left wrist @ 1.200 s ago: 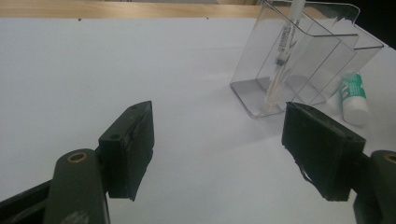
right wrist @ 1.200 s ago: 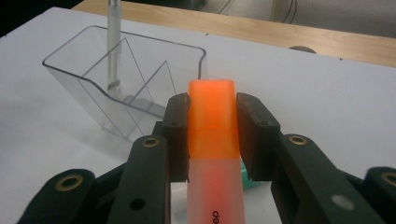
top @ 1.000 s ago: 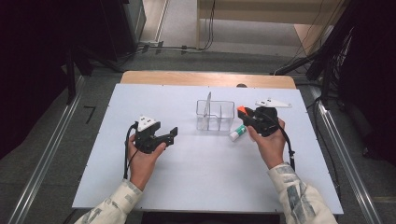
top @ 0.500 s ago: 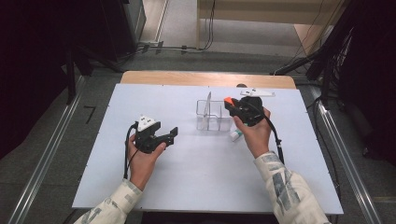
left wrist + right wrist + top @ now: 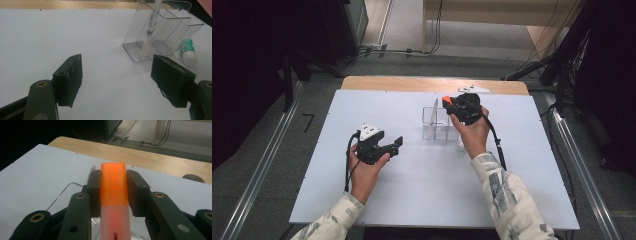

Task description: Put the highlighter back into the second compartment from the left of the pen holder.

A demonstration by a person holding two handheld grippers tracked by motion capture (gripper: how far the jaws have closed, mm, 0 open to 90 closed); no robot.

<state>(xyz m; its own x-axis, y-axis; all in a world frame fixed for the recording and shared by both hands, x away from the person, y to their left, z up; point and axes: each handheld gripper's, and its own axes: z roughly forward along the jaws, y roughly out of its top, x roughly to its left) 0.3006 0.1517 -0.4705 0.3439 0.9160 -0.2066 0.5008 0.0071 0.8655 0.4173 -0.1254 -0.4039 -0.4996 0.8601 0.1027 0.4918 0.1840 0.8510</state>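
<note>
- An orange highlighter [image 5: 113, 195] is clamped between the jaws of the right gripper [image 5: 113, 192]; both pads are pressed against its sides, with the orange cap seen jutting past them in the right gripper view.
- In the high view, the right gripper [image 5: 464, 107] is held over the right end of a clear organiser [image 5: 437, 122] that stands near the middle of the white table [image 5: 337, 200]; the orange tip of the highlighter [image 5: 446, 100] is seen at the gripper's left edge.
- In the right gripper view, the rim of the organiser [image 5: 62, 195] is seen beneath the jaws.
- The left gripper [image 5: 384, 147] is rested on the table, well left of the organiser, pointing toward it.
- In the left gripper view, the jaws of the left gripper [image 5: 116, 80] are spread wide, and nothing is held between them.
- A white pen [image 5: 150, 32] is stood tilted in one compartment of the organiser [image 5: 162, 35].
- A small green-and-white tube [image 5: 188, 51] is laid on the table just beside the organiser, on its far side as seen from the left gripper.
</note>
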